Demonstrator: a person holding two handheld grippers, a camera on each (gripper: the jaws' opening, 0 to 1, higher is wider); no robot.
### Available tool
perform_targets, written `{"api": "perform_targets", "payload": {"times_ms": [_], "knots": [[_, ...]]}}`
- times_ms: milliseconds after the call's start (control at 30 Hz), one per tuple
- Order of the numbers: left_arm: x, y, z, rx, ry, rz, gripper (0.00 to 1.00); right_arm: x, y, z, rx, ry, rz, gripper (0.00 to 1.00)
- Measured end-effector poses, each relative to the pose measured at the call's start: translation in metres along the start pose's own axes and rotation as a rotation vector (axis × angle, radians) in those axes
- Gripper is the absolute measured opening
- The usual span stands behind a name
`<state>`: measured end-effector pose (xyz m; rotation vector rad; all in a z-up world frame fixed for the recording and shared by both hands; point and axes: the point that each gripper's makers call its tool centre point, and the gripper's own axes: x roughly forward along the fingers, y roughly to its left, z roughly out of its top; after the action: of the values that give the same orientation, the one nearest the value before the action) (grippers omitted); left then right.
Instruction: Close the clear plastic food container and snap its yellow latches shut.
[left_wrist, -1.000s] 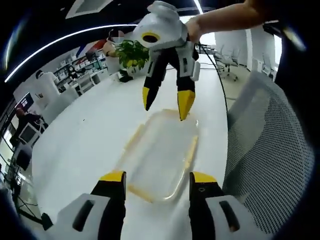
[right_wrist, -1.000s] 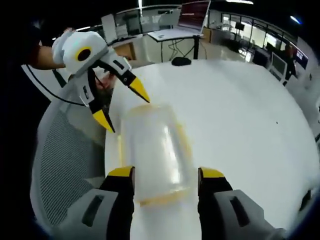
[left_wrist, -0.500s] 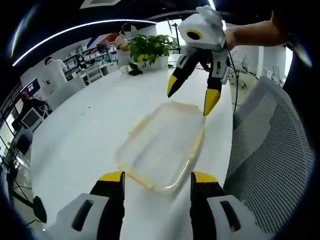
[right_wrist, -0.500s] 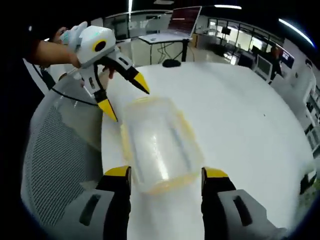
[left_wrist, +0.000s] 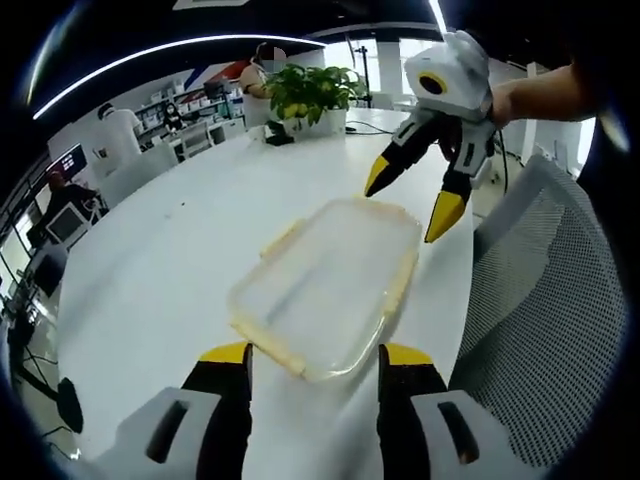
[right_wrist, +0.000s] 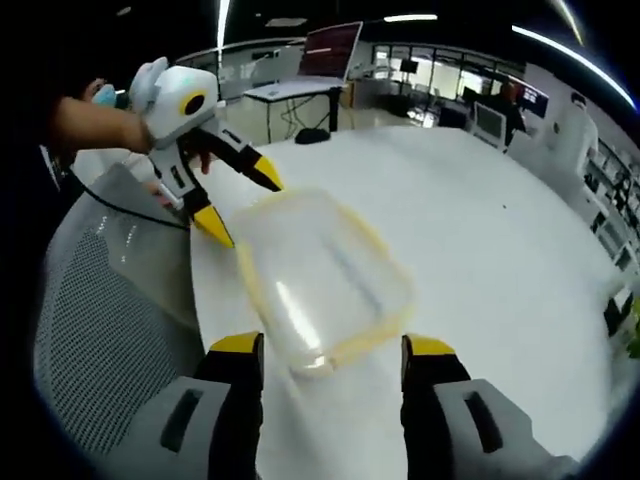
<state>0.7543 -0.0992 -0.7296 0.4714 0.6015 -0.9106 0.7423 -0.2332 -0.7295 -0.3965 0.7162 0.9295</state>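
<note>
Office surroundings are noted behind a white tabletop (left_wrist: 160, 270). The clear container (left_wrist: 325, 285) lies flat near the tabletop's edge, lid seated, between the two sets of tongs. Left tongs (left_wrist: 315, 355) and right tongs (right_wrist: 325, 345) are both held apart, empty — presumably poised over opposite ends to press the yellow latches (left_wrist: 283, 241).

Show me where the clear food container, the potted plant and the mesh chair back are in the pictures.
clear food container (left_wrist: 325, 285): left gripper view, middle of its clear lid.
potted plant (left_wrist: 312, 92): left gripper view, its green leaves.
mesh chair back (right_wrist: 105, 300): right gripper view, the grey mesh.
</note>
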Motion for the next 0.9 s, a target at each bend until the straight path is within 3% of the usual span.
{"api": "perform_targets", "payload": {"times_ms": [267,900], "knots": [[0.004,0.001,-0.003,-0.021,0.002,-0.005,0.43,0.008,-0.001,0.000,0.063,-0.029,-0.007,0.48],[0.022,0.033,0.009,-0.020,0.004,-0.014,0.41,0.020,-0.034,0.015,0.054,-0.024,-0.014,0.46]]}}
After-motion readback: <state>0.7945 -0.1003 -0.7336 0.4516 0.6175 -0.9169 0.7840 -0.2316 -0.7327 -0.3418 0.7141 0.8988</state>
